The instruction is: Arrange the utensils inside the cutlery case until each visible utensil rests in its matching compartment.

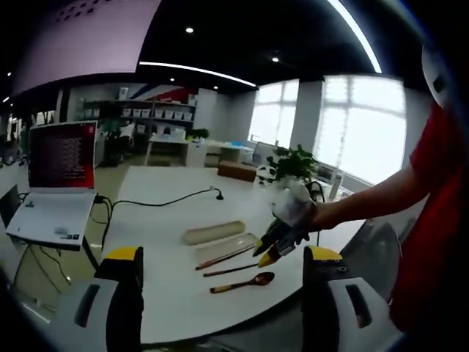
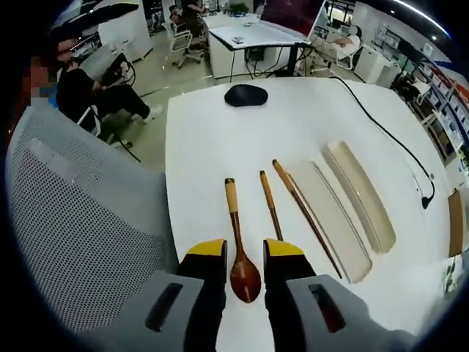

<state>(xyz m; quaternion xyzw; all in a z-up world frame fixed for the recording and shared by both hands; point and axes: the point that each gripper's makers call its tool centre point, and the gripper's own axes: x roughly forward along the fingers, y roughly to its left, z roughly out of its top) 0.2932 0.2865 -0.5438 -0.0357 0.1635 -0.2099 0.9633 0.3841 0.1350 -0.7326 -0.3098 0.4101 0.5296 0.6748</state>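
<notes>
Writing: none legible, laptop [image 1: 62, 158] screen text too small | right gripper [image 2: 243, 253] jaws parted astride spoon [image 2: 242, 253] bowl, near table [image 2: 220, 132] edge at 6 o'clock | chopsticks [image 2: 272, 209], case [image 2: 333, 220] at 2 o'clock | left gripper [image 1: 223, 253] parted, holding nothing

glossy wooden spoon [image 2: 242, 253] on a smooth matt white table [image 2: 220, 139].
</notes>
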